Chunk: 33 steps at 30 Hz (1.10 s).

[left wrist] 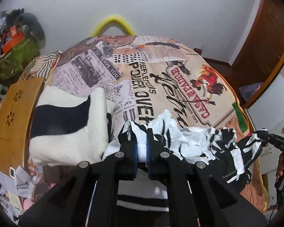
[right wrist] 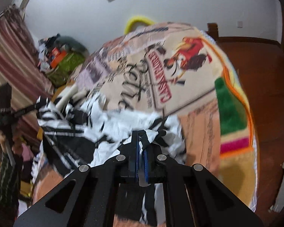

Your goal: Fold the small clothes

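A small black-and-white striped garment (left wrist: pixel 208 143) lies crumpled across the printed blanket (left wrist: pixel 161 75) on the bed. My left gripper (left wrist: pixel 141 132) is shut on one edge of it, white cloth pinched between the blue pads. My right gripper (right wrist: pixel 141 134) is shut on another edge of the same garment (right wrist: pixel 96 128), which bunches up to its left. The right gripper also shows at the right edge of the left wrist view (left wrist: pixel 274 140), holding the garment's far end. The right wrist view is blurred.
A folded black-and-white fleece (left wrist: pixel 66 124) lies on the bed left of my left gripper. A wooden board (left wrist: pixel 11 117) stands at the bed's left side. A cluttered green bag (left wrist: pixel 15 56) sits at the far left. A yellow loop (left wrist: pixel 113 23) rises behind the bed.
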Motion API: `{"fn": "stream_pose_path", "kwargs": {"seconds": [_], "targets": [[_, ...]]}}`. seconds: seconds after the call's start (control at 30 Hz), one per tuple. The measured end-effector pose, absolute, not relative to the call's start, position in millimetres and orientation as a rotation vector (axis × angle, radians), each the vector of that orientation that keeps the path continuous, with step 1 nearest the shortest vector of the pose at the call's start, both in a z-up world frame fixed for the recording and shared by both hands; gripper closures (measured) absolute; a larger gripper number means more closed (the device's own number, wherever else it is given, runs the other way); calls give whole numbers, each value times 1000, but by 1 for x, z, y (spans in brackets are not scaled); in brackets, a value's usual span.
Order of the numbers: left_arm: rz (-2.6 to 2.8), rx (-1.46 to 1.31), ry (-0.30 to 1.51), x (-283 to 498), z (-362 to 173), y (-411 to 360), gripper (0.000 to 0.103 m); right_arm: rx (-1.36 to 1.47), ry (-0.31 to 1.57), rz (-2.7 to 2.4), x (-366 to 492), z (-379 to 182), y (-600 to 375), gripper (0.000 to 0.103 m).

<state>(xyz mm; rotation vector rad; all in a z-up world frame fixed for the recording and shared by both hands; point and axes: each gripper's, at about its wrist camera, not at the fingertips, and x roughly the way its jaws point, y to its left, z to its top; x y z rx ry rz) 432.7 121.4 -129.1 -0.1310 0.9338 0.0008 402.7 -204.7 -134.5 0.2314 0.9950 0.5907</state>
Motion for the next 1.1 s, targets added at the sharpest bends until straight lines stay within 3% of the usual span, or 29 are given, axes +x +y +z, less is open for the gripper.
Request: {"fn": "stream_pose_path", "kwargs": {"seconds": [0.7, 0.8, 0.9, 1.03, 1.1], "targets": [[200, -135, 942, 493, -170, 162, 98, 253, 1020, 374, 477, -190, -218, 99], [190, -131, 944, 491, -167, 161, 97, 221, 1025, 379, 477, -185, -217, 94], [187, -98, 927, 486, -158, 154, 90, 186, 1007, 389, 471, -172, -215, 84], [171, -58, 871, 476, -137, 145, 61, 130, 947, 430, 458, -146, -204, 69], [165, -28, 838, 469, -126, 139, 53, 101, 918, 445, 451, -133, -198, 55]]}}
